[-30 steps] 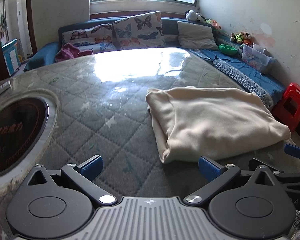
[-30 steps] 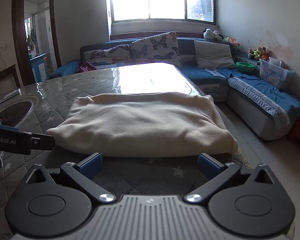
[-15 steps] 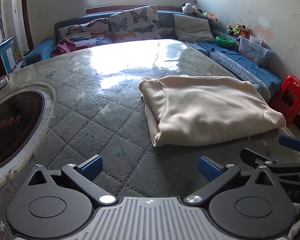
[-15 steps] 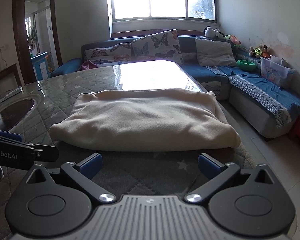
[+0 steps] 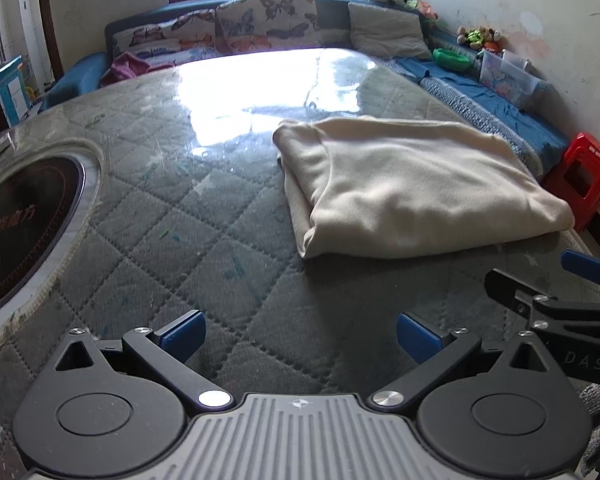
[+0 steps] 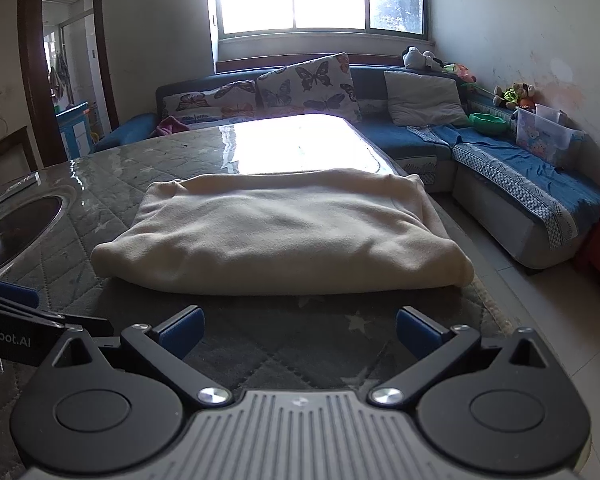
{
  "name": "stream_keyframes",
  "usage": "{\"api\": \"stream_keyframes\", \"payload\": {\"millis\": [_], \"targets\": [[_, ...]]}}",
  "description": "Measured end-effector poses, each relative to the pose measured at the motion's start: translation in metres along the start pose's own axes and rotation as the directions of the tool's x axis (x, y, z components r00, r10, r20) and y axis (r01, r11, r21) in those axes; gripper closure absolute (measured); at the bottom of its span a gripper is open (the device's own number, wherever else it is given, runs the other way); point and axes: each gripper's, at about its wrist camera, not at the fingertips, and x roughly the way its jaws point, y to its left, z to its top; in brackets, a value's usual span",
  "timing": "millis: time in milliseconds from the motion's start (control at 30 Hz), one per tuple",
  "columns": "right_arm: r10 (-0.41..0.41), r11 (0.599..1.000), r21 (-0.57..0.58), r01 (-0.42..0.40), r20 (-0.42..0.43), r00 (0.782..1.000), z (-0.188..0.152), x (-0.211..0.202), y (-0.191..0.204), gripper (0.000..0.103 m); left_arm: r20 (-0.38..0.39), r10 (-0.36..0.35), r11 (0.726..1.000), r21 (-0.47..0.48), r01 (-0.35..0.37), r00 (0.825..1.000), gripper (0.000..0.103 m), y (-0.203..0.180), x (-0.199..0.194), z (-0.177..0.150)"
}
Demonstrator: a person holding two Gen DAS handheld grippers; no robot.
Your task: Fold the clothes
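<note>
On the grey quilted table cover under its glossy clear sheet (image 5: 204, 216), the folded cream fleece garment (image 5: 412, 192) lies flat near the table's right edge, its layers stacked and its thick folded edge turned toward me. My left gripper (image 5: 298, 336) hovers low over the bare quilted surface, short of the garment and to its left, with the blue-padded fingers (image 5: 182, 334) spread wide and nothing between them. My right gripper (image 6: 298, 330) points straight at the near fold of the same garment (image 6: 284, 232), its blue pads likewise spread apart and empty, a strip of dark quilting showing between them and the cloth. In the left wrist view the right gripper's black body comes in from the right edge (image 5: 556, 308), just beside mine. A round dark inset with a pale metal rim (image 5: 24, 224) sits in the table to the left, well apart from the garment. Beyond the table a blue corner sofa (image 6: 500, 168) carries butterfly-print cushions (image 6: 308, 88), and a red plastic stool (image 5: 580, 176) stands on the floor at the right.
</note>
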Motion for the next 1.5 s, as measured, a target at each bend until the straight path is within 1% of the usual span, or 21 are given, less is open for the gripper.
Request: {"api": "stream_keyframes", "payload": {"millis": [167,267,400,667,900,1500], "targets": [[0.001,1.0,0.0,-0.001,-0.006,1.0,0.0,0.002,0.0,0.0,0.0,-0.005,1.0,0.002,0.005,1.0,0.0,0.0,-0.001,-0.001],[0.003,1.0,0.0,-0.003,-0.009,1.0,-0.001,0.003,0.001,0.0,-0.013,-0.015,1.0,-0.011,0.014,1.0,0.0,0.001,0.0,0.001],[0.007,1.0,-0.003,-0.007,-0.012,1.0,0.0,0.004,0.001,0.0,-0.012,-0.022,1.0,-0.02,0.021,1.0,0.0,0.002,-0.001,0.002],[0.009,1.0,-0.005,-0.009,-0.021,1.0,0.0,0.009,0.003,0.0,-0.009,-0.019,0.999,-0.027,0.019,1.0,0.0,0.003,-0.001,0.004],[0.011,1.0,-0.005,-0.011,-0.022,1.0,0.001,0.009,0.003,0.0,0.011,-0.021,0.999,-0.03,0.021,1.0,0.0,0.003,-0.003,0.007],[0.024,1.0,-0.002,-0.024,-0.012,1.0,0.005,0.007,0.001,0.0,0.048,-0.025,1.0,0.001,0.025,0.999,0.0,-0.005,-0.01,0.01]]}}
